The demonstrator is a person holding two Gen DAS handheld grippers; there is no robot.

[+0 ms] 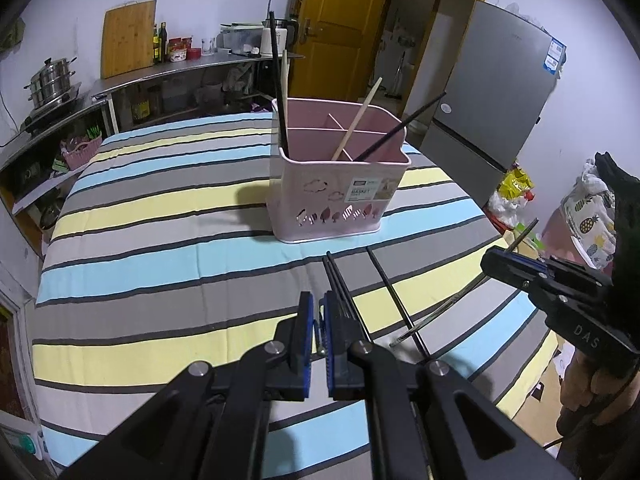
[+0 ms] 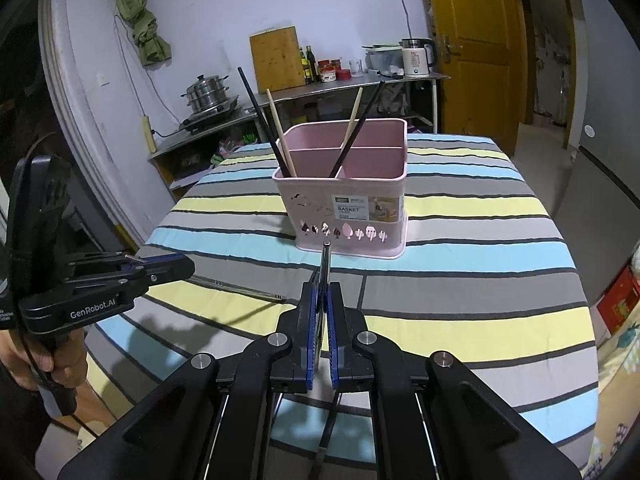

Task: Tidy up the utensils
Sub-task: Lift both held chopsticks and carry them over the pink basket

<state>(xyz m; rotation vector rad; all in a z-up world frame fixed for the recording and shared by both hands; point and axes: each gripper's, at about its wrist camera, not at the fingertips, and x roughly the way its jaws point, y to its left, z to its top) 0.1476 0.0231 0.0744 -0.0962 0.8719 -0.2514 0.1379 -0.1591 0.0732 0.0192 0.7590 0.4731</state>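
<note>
A pink divided basket (image 1: 340, 200) (image 2: 352, 208) stands on the striped tablecloth (image 1: 160, 240), with black and wooden chopsticks (image 1: 360, 116) leaning inside it. My right gripper (image 2: 322, 286) (image 1: 486, 260) is shut on a metal chopstick (image 2: 326, 260) that points at the basket's front wall. My left gripper (image 1: 316, 308) (image 2: 190, 268) is shut, and a thin silvery tip (image 2: 135, 258) pokes out from between its pads. Black chopsticks (image 1: 336, 276) lie on the cloth beside its right finger, another black one (image 1: 392, 292) lies further right, and a metal chopstick (image 1: 440, 312) (image 2: 240, 289) lies crosswise.
A steel counter (image 2: 320, 88) along the far wall carries a steamer pot (image 2: 206, 94), a cutting board, bottles and a kettle. A grey fridge (image 1: 500, 100) and a yellow door (image 2: 472, 40) stand past the table. A person's hand (image 2: 40, 360) holds the left gripper's handle.
</note>
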